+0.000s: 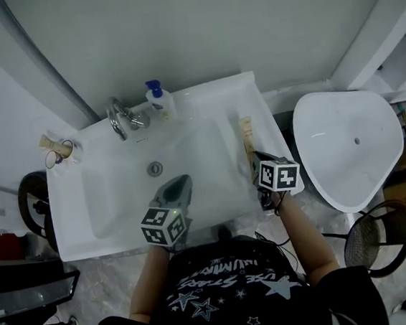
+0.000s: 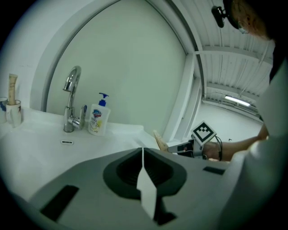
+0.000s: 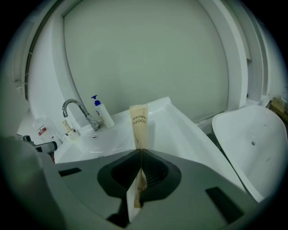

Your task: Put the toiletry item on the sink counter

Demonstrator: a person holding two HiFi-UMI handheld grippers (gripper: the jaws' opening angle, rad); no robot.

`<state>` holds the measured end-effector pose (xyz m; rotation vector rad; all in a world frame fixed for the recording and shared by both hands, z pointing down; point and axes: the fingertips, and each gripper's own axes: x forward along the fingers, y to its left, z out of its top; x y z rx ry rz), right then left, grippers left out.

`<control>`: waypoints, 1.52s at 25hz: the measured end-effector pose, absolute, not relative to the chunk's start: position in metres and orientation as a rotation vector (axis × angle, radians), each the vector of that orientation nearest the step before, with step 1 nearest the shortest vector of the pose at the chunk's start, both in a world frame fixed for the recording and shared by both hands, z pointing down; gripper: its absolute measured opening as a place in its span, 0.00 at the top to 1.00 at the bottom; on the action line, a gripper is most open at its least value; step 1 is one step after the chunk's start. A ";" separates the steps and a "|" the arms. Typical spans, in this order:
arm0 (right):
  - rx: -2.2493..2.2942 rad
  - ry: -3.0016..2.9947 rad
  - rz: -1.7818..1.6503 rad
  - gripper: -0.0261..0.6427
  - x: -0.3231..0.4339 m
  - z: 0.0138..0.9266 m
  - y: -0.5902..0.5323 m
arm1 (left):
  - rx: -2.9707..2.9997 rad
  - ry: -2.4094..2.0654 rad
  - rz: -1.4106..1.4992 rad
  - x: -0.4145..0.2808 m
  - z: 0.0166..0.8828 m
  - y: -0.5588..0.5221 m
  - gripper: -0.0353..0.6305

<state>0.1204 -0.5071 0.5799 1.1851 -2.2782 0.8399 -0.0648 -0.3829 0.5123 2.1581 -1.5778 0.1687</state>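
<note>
Now, in the head view, your right gripper sits over the right-hand ledge of the sink counter. The toothbrush packet sticks out ahead of it along that ledge. Whether the packet already touches the ledge cannot be settled from this height. Your left gripper hangs over the basin.

In the left gripper view, the jaws of the left gripper are together with nothing between them. Hold it clear of the soap bottle and the tap.

In the right gripper view, the right gripper is clamped on the near end of the toothbrush packet, which points away from you. Lower until the packet lies flat on the ledge, well in from both the outer edge and the basin slope, then release. Keep it level, because a tilted packet will probably slide into the basin. Draw back straight along the packet's line so the jaws do not drag it.
</note>
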 end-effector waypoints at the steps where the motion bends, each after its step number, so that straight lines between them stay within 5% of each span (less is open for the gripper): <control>1: 1.180 -2.273 0.840 0.93 0.124 0.582 -0.511 | 2.152 -1.580 0.166 -0.062 0.514 -0.385 0.91; 30: 1.151 -2.140 0.804 0.93 0.105 0.625 -0.551 | 2.023 -1.627 0.182 -0.064 0.541 -0.382 0.91; 38: 1.116 -2.175 0.766 0.78 0.097 0.622 -0.545 | 2.023 -1.618 0.186 -0.066 0.542 -0.374 0.91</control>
